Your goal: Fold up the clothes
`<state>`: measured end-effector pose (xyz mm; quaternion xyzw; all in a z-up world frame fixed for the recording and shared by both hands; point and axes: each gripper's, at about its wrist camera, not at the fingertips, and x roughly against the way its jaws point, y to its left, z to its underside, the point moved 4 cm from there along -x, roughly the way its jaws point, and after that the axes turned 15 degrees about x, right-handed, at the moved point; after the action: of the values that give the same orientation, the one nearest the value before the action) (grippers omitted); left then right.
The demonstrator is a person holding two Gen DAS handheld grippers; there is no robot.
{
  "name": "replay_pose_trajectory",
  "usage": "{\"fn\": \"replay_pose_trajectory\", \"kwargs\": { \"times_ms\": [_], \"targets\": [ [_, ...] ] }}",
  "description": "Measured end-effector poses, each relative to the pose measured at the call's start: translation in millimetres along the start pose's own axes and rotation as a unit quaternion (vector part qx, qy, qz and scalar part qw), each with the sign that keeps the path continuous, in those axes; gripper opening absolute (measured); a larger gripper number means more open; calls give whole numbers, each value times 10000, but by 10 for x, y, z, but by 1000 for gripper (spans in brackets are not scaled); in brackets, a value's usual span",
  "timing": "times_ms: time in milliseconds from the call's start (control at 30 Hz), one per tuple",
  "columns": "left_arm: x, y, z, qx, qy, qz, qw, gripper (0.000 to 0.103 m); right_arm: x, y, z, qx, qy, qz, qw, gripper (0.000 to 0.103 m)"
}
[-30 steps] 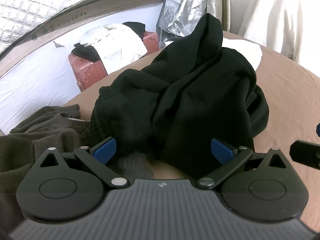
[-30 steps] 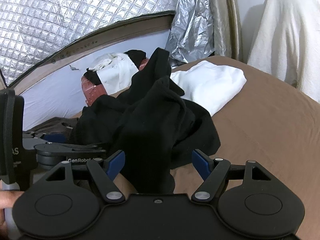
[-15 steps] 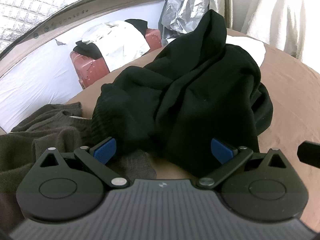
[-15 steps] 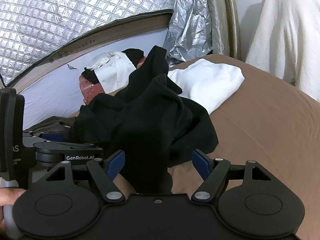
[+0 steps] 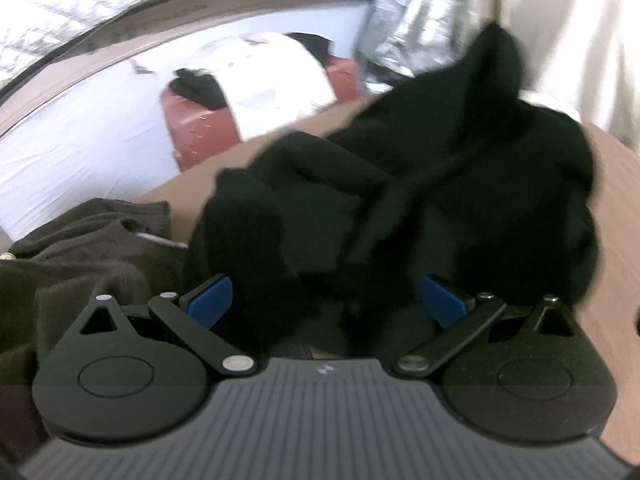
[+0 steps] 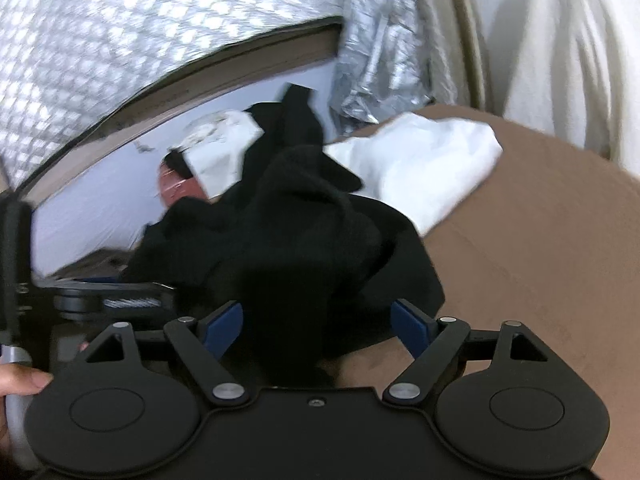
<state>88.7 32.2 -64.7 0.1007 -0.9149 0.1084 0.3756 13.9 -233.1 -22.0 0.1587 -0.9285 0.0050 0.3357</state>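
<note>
A crumpled black garment (image 5: 440, 184) is heaped on the brown bed cover (image 5: 616, 240). My left gripper (image 5: 326, 300) is open, its blue pads wide apart, and the garment's near edge lies between them. In the right wrist view a fold of the same black garment (image 6: 304, 232) runs down between the blue pads of my right gripper (image 6: 318, 324), which is also open. The left gripper's body (image 6: 112, 300) shows at the left of that view, close beside the heap. Both views are blurred by motion.
A dark olive garment (image 5: 80, 248) lies left of the heap. A folded white cloth (image 6: 420, 160) sits behind it on the bed cover (image 6: 540, 280). A red suitcase (image 5: 200, 128) draped in white stands beyond the bed. A hand (image 6: 20, 380) is at the lower left.
Both grippers have pushed forward into the black garment, so its cloth now reaches deeper between the pads. The jaws have stayed wide.
</note>
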Motion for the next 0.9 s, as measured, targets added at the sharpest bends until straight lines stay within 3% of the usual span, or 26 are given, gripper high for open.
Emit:
{"fn": "replay_pose_trajectory", "kwargs": {
  "times_ms": [167, 267, 333, 433, 467, 533, 600, 633, 733, 767, 833, 867, 900],
  "targets": [
    [-447, 48, -474, 955, 59, 167, 9953, 103, -492, -357, -82, -411, 21, -220, 9989, 85],
    [-704, 99, -705, 1340, 123, -12, 9909, 103, -774, -536, -199, -682, -30, -356, 9970, 85],
    [-730, 180, -806, 1418, -389, -42, 9891, 101, -873, -624, -285, -737, -73, -368, 9966, 85],
    [-563, 365, -717, 1241, -1854, 26, 9748, 103, -906, -736, -349, -653, -153, -559, 9962, 85],
    [-548, 412, -676, 1167, -2105, 95, 9706, 103, -892, -781, -345, -689, -203, -642, 9953, 85],
    [-779, 438, -631, 1148, -1251, 634, 9834, 103, -908, -880, -311, -851, -237, -837, 9926, 85],
    [-989, 459, -577, 1142, -433, 1147, 9859, 103, -1097, -1006, -176, -1363, -15, -1143, 9841, 85],
    [-1068, 440, -530, 1183, -247, 1267, 9846, 103, -1191, -1069, -109, -1617, 96, -1294, 9783, 86],
    [-1231, 237, -413, 612, 1, 1003, 9931, 103, -1469, -1256, 85, -2367, 428, -1740, 9549, 85],
    [-1278, 182, -376, 506, 151, 1040, 9932, 103, -1560, -1319, 149, -2613, 538, -1885, 9451, 75],
    [-1338, 183, -305, 966, 784, 1832, 9752, 103, -1752, -1283, 282, -3262, 645, -2422, 9114, 68],
    [-1336, 183, -286, 1046, 877, 1961, 9710, 103, -1814, -1206, 303, -3377, 634, -2511, 9049, 66],
    [-1333, 182, -268, 1125, 970, 2090, 9666, 103, -1845, -1126, 278, -3268, 635, -2490, 9095, 64]
  ]
}}
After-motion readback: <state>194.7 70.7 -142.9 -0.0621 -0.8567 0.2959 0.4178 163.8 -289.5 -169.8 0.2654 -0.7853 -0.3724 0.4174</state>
